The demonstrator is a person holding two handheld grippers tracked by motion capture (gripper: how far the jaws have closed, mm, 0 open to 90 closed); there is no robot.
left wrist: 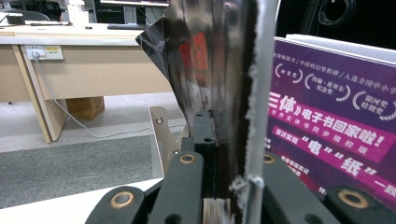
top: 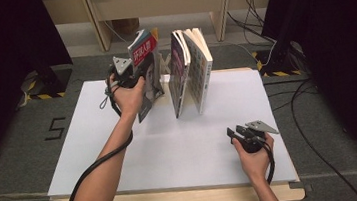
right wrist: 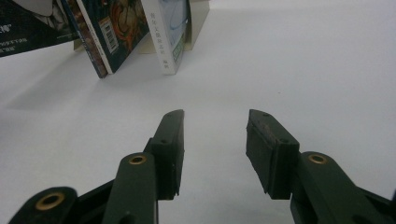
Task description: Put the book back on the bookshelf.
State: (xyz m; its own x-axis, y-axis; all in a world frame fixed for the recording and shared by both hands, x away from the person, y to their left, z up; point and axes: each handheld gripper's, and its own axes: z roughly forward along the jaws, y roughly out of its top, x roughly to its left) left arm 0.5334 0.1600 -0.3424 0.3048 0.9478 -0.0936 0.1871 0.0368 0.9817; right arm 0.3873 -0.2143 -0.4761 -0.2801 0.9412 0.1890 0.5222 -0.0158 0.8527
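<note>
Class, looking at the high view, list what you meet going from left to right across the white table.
Left gripper clamped on a magazine → two books leaning together → right gripper, jaws open, low over the table.

Magazine (top: 146, 73): dark glossy cover with a red title band bearing white characters. Neighbouring book (left wrist: 336, 121): purple back cover, magenta banners, white lettering. Desk (top: 172, 151): plain white top, pale wood edge. Claws (right wrist: 214, 154): black.

"三体" on purple book cover (left wrist: 336, 121)
</note>
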